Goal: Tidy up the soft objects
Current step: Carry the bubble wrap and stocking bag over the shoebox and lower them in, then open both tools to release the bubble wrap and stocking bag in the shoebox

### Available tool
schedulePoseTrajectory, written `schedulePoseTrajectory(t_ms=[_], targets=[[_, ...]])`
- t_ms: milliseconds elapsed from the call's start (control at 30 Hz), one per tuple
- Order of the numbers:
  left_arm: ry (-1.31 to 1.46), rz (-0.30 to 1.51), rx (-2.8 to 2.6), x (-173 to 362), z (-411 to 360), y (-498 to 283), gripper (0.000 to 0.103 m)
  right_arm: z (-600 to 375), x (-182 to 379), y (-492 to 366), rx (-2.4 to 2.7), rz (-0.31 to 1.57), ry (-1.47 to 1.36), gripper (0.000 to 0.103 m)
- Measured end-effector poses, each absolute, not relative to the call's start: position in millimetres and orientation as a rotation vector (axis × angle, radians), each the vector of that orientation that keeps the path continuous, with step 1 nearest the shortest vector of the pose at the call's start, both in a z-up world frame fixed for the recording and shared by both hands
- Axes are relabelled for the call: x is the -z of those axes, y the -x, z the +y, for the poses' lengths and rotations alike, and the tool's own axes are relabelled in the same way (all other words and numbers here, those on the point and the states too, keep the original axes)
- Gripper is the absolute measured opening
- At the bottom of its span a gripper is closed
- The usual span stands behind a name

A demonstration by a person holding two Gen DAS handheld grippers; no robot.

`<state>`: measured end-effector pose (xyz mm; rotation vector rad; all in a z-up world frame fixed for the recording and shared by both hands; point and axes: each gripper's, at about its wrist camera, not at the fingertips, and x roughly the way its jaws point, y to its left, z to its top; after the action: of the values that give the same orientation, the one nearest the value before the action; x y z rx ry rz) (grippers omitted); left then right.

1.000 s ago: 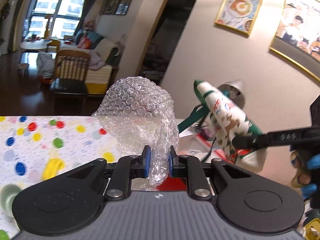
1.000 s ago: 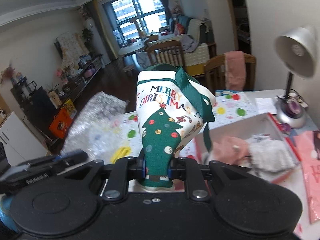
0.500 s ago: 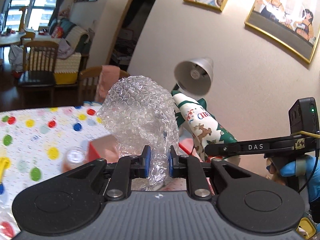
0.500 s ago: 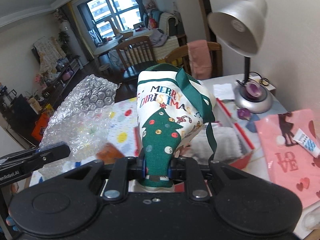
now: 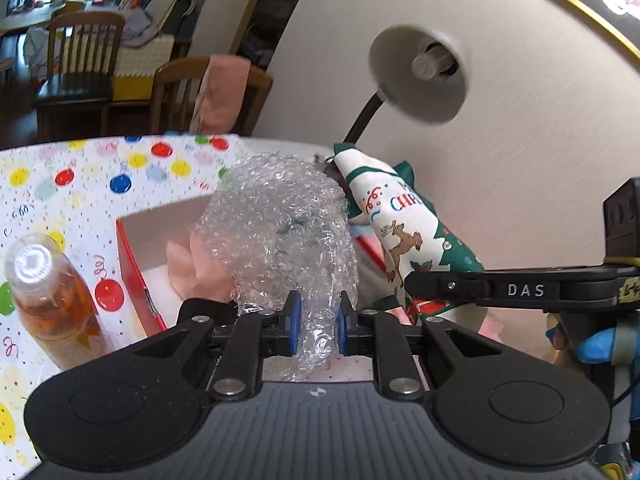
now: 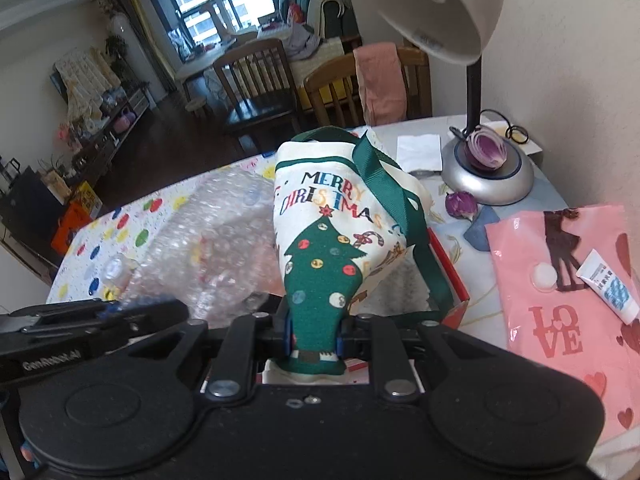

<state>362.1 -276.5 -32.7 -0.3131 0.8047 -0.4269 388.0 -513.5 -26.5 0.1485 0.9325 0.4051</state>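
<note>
My left gripper (image 5: 316, 326) is shut on a crumpled sheet of bubble wrap (image 5: 284, 236), held over a red-rimmed white box (image 5: 136, 280) that has pink cloth (image 5: 200, 264) inside. My right gripper (image 6: 312, 338) is shut on a "Merry Christmas" fabric bag (image 6: 340, 236) with green straps, held over the same box (image 6: 448, 276). The bag also shows in the left wrist view (image 5: 404, 236), just right of the bubble wrap. The bubble wrap shows in the right wrist view (image 6: 212, 248), left of the bag.
A bottle of amber liquid (image 5: 52, 300) stands left of the box on the dotted tablecloth (image 5: 80, 176). A desk lamp (image 6: 484, 172) with an onion half on its base stands at the back right. A pink "LOVE" bag (image 6: 560, 304) with a small tube (image 6: 608, 284) lies right.
Both grippers have moved right and down over the table with their loads, from above the dotted cloth to above the red-rimmed box near the lamp. Both grips are unchanged.
</note>
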Motion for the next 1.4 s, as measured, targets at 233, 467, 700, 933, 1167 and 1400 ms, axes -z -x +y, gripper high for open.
schedulePoseTrajectory(t_ms=[233,467,700,933,1167,1400], targets=[[0.3,0.865,0.377,60.7,-292.4,-390.5,0.017,-506.9,55.4,-410.2,-0.403,0.975,-0.119,0.017],[0.304,0.915,0.331,80.1,-296.0,-414.3,0.017,-499.9,74.7,-428.3,-0.389,1.01,-0.108,0.017],[0.29,0.961,0.307,99.3,-300.0,-428.5,0.017,-483.1,88.7,-439.9,-0.412,1.033,-0.081,0.02],[0.287,1.008,0.276,115.4,-297.2,-439.2,0.017,-478.7,96.0,-443.9,-0.423,1.048,-0.09,0.025],[0.268,1.043,0.268,120.9,-300.3,-442.8,0.017,-481.5,95.4,-441.0,-0.433,1.053,-0.119,0.033],[0.229,1.024,0.266,112.6,-303.9,-437.0,0.023,-482.7,89.3,-435.6,-0.454,1.046,-0.147,0.042]])
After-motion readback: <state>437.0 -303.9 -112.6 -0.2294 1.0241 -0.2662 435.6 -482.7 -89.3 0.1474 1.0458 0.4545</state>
